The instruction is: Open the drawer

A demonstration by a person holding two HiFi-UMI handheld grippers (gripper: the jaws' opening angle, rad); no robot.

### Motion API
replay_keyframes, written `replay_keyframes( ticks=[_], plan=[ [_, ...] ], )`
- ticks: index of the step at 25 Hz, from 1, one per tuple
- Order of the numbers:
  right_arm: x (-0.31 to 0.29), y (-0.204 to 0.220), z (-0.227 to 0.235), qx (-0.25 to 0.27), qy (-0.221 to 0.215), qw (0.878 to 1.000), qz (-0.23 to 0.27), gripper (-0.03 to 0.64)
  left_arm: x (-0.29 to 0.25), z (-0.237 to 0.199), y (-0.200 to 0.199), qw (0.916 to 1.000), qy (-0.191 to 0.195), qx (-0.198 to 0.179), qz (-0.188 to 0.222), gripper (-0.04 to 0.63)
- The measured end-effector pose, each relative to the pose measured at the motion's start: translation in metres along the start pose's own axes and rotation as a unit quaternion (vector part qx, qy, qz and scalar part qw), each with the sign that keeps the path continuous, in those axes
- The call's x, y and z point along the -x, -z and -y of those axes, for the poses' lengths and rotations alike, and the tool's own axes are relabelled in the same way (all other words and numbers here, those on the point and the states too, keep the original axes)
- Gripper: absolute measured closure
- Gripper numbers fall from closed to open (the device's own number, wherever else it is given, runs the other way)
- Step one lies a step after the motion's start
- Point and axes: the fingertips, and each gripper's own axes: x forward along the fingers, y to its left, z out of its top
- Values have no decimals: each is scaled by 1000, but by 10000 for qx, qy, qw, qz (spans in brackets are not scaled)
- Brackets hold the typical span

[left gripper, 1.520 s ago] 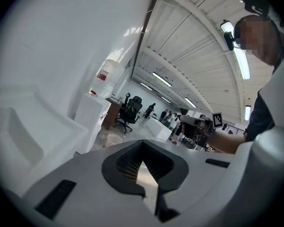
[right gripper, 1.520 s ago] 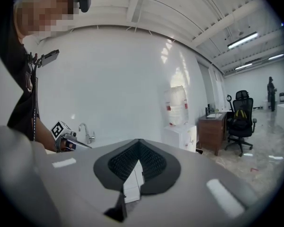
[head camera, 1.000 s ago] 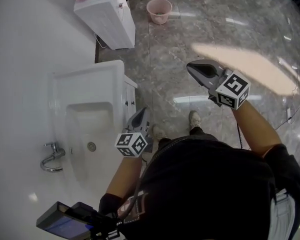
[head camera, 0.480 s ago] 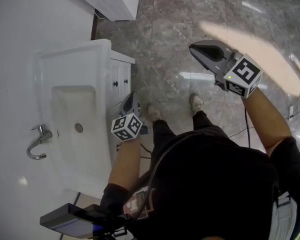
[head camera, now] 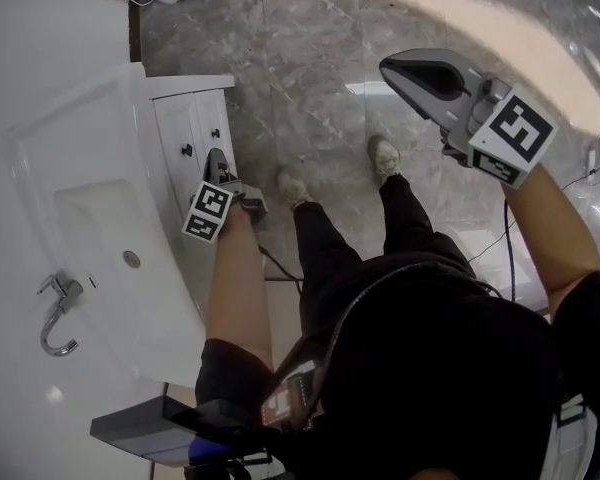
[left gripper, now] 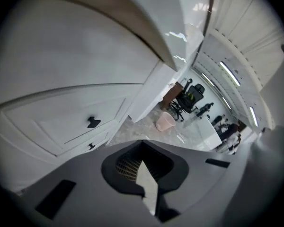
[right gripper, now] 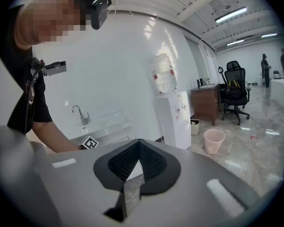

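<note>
The white vanity cabinet (head camera: 195, 108) under the sink shows panelled fronts with two small black knobs (head camera: 185, 150). In the left gripper view the larger panel (left gripper: 61, 122) carries one knob (left gripper: 93, 122), and a second knob (left gripper: 91, 146) sits lower down. My left gripper (head camera: 216, 154) is shut and empty, its tip just in front of the cabinet face near the knobs and apart from them (left gripper: 143, 143). My right gripper (head camera: 388, 65) is held out over the floor, away from the cabinet, shut with nothing in it (right gripper: 138, 143).
The white sink basin (head camera: 90, 228) with a chrome faucet (head camera: 55, 313) tops the cabinet. The person's legs and shoes (head camera: 385, 158) stand on the marble floor. A water dispenser (right gripper: 173, 105), a pink bucket (right gripper: 214, 141) and an office chair (right gripper: 234, 91) stand further off.
My left gripper has come down from beside the sink rim to the cabinet front and rolled. The right gripper has sunk a little. The head view has shifted, with the sink now further left.
</note>
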Motion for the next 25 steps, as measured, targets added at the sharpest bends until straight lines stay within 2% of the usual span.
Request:
replay_keyframes(
  ticks=[3,8,9,10,14,20,25],
  plan=[
    [-9,22,0,-70,-20,9999,-83,623,-17,-29,-7,9981,-179,502,301,604],
    [-31,44,-6,-138,-154,9995,-244,623,-38,-65,-15,9938,-336,967,441,604],
    [-36,46,-7,-145,-187,9994,-265,623,-41,-69,-16,9933,-311,1032,424,524],
    [-40,48,-8,-149,-227,9992,-280,623,-45,-73,-16,9926,-296,1100,411,492],
    [-55,53,-9,-169,-349,9987,-323,623,-53,-92,-15,9890,-422,1354,422,414],
    [-57,69,0,-332,-245,9982,-427,623,-58,-121,-19,9806,-703,1734,585,385],
    [-56,85,4,-472,-218,9971,-548,623,-66,-123,-25,9715,-669,2110,848,385]
  ],
)
